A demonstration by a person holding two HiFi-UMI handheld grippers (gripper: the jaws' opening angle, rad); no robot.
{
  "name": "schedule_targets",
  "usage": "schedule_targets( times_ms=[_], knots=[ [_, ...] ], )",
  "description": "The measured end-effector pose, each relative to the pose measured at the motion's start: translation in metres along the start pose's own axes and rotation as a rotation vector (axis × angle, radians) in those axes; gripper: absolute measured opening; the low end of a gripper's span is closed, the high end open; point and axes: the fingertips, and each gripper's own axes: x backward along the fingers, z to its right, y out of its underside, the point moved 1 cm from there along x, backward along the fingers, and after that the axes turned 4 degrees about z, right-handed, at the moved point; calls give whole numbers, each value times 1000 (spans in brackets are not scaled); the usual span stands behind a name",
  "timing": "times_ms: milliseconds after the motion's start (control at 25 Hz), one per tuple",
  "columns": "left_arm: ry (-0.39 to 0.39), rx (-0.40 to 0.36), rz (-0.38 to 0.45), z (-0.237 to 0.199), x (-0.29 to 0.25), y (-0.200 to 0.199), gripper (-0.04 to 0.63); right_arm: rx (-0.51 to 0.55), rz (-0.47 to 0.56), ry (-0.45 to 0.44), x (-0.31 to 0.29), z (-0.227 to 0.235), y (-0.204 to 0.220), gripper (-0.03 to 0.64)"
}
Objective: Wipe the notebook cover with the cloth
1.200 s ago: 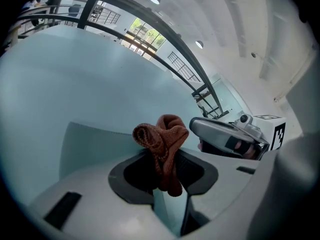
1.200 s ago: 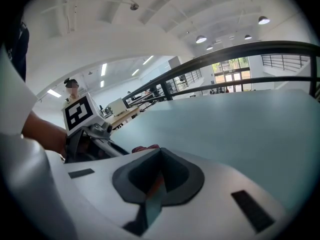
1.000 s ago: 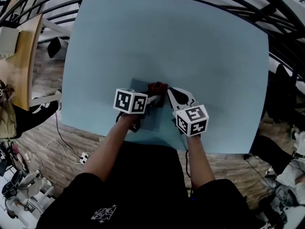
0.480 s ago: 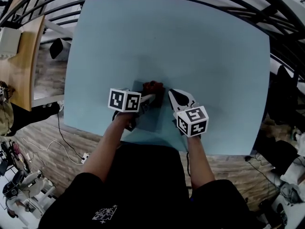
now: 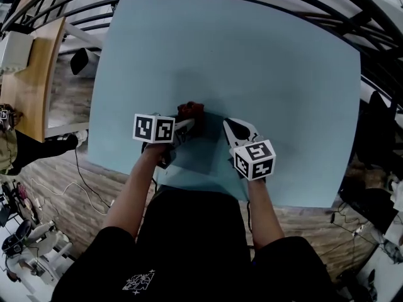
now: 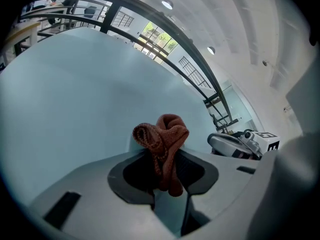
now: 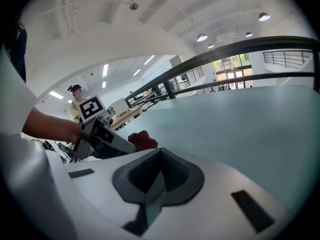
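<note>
Rust-red cloth, pinched in my left tool, sits at the 12 o'clock edge of the dark notebook at the table's 6 o'clock, my right tool pressed together and empty at its 3 o'clock, so I'd press flat and sweep toward 6.

One table is counted. Towards its near edge, one notebook and one reddish cloth are counted. Two grippers are counted: the left gripper and the right gripper. Two marker cubes are counted, the left cube and the right cube. Beyond the table's left edge, one wooden desk is counted.
</note>
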Motion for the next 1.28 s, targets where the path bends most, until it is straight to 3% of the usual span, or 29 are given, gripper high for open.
schedule_targets(
  times_ms=[840, 1280],
  knots=[
    [-101, -2, 53, -42, 46, -9, 135, 5, 7, -12, 3, -17, 1, 2],
    [-100, -23, 86, -23, 56, -5, 135, 1, 31, -1, 19, -14, 3, 2]
  ],
)
